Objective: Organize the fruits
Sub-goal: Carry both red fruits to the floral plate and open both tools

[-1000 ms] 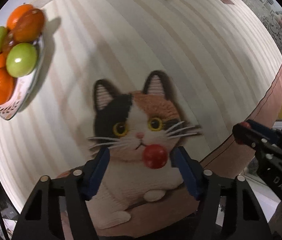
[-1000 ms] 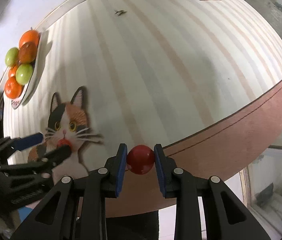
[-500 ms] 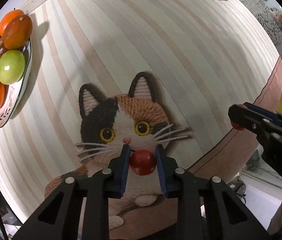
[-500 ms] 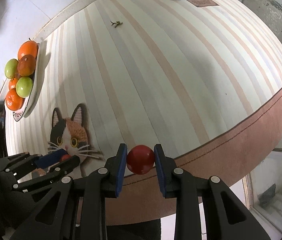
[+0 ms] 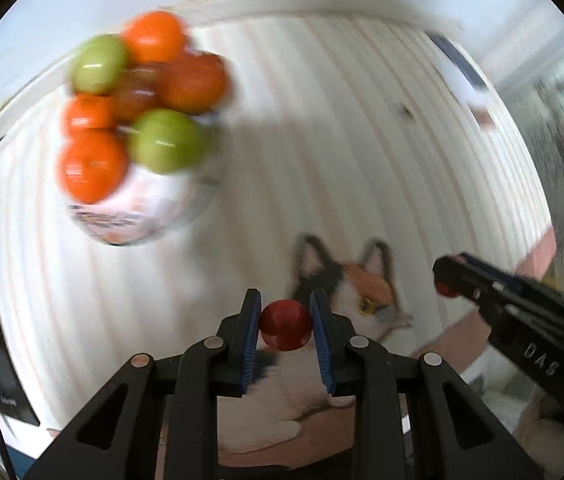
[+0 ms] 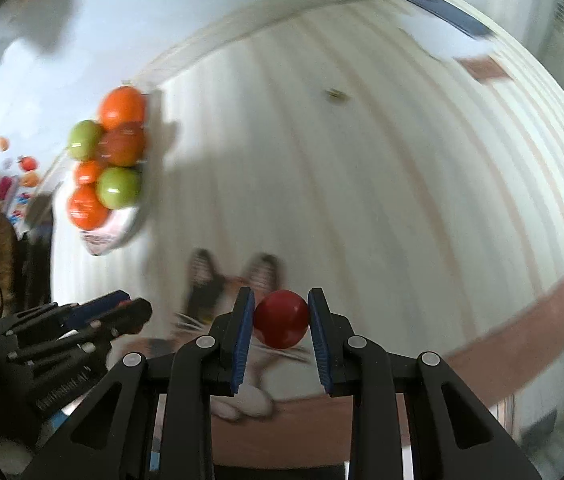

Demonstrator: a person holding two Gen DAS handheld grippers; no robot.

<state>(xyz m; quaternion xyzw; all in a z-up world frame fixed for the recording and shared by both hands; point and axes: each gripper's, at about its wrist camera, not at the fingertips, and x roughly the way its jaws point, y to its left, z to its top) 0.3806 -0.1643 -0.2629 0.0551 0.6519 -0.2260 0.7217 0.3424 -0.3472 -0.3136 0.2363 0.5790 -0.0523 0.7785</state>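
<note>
both claws are gripping fruit right now. left gripper (image 5: 285,325) is pinching a small red ball-shaped fruit (image 5: 285,325) between its blue pads (image 5: 250,338), touching it on both sides, and it's hanging above the cat-shaped mat (image 5: 355,294) that's lying on the striped tablecloth (image 5: 341,128). right gripper (image 6: 280,323) is doing the same thing with its own red round fruit (image 6: 281,324), squeezing it snugly between both blue pads, also over the cat mat, whose ears are poking up just past the fingertips. in the left wrist view the right gripper is showing up at the right edge with a bit of red peeking out at its tip, and in the right wrist view the left one is sitting low on the left. the fruit plate (image 5: 138,222) is sitting up and to the left of the mat, near the far edge of the table, and it's piled with oranges (image 5: 92,166) and green apples (image 5: 164,140), all touching each other in a heap. everything is pretty smeared with motion blur, so the pattern on the plate is hard to make out. a tiny dark speck (image 6: 335,95) is lying on the cloth further back, can't tell what it is.
</note>
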